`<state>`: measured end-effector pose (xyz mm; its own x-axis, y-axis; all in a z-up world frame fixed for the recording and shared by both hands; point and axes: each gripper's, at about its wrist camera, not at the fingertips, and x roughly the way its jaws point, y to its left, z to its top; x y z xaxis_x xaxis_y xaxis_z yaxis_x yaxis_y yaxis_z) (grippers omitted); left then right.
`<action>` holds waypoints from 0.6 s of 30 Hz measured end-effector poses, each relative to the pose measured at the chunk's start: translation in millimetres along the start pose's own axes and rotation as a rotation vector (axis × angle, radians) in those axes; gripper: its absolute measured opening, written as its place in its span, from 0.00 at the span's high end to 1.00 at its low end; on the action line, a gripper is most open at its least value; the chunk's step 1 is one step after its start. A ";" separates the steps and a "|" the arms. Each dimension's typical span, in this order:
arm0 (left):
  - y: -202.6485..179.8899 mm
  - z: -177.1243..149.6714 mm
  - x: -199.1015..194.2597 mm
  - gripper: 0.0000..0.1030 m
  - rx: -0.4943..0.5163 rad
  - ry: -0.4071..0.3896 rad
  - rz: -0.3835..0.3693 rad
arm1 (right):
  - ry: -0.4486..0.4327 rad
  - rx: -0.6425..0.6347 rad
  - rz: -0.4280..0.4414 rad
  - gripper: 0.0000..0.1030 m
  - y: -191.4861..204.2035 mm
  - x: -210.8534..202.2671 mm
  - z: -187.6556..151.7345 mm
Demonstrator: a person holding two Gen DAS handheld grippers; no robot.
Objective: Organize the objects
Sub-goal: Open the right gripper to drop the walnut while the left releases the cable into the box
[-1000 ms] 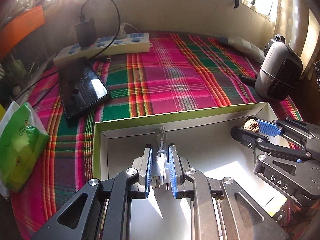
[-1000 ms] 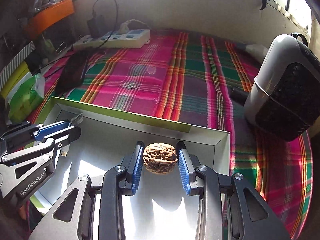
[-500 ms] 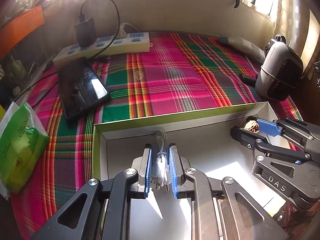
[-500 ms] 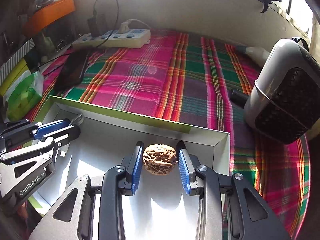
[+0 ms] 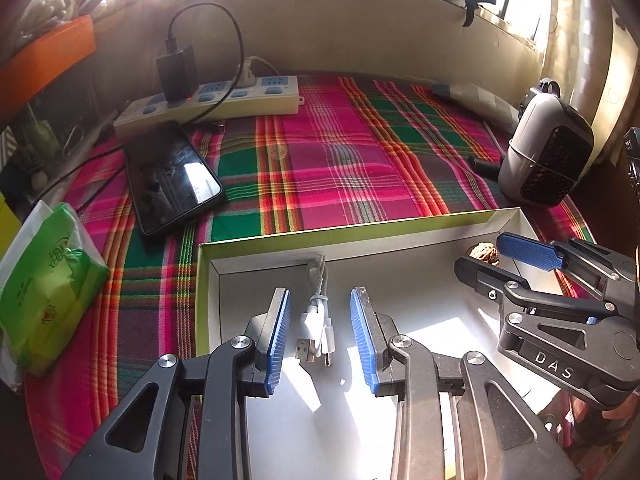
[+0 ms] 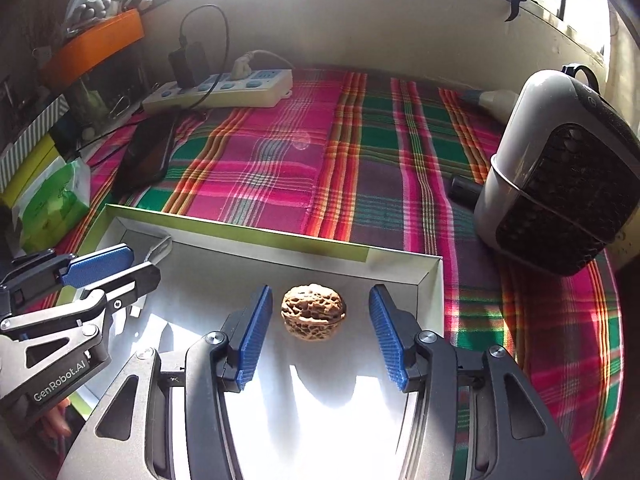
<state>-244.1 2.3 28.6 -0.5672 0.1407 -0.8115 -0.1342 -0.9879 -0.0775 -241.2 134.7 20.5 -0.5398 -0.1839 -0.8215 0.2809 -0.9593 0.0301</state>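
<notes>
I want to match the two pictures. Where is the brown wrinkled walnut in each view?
Left wrist view: the brown wrinkled walnut is at the right, in the far right corner of the white open box.
Right wrist view: the walnut is at lower centre.
Shared landmark: the white power strip.

Box wall (image 6: 256,236) blocks ahead; plaid cloth (image 6: 280,160) beyond lies open.

A pink-and-green plaid cloth-covered table (image 5: 344,168) carries a white power strip (image 5: 224,100), black smartphone (image 5: 172,180), green tissue pack (image 5: 44,292), grey portable fan (image 5: 548,164) and shallow green-edged white cardboard box (image 5: 360,228).
</notes>
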 end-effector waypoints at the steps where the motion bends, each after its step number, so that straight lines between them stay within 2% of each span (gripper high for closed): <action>1: -0.6 -0.9 -3.3 0.71 0.004 -0.006 -0.003 | -0.005 0.002 0.001 0.50 0.4 -2.3 -0.7; 18: 5.3 -33.3 -54.1 0.71 -0.027 -0.080 -0.008 | -0.081 0.030 0.002 0.49 3.0 -51.3 -26.6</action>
<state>-187.1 -12.7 52.8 -0.6296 0.1522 -0.7618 -0.1177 -0.9880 -0.1001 -191.5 146.9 47.6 -0.6020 -0.2015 -0.7727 0.2586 -0.9647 0.0501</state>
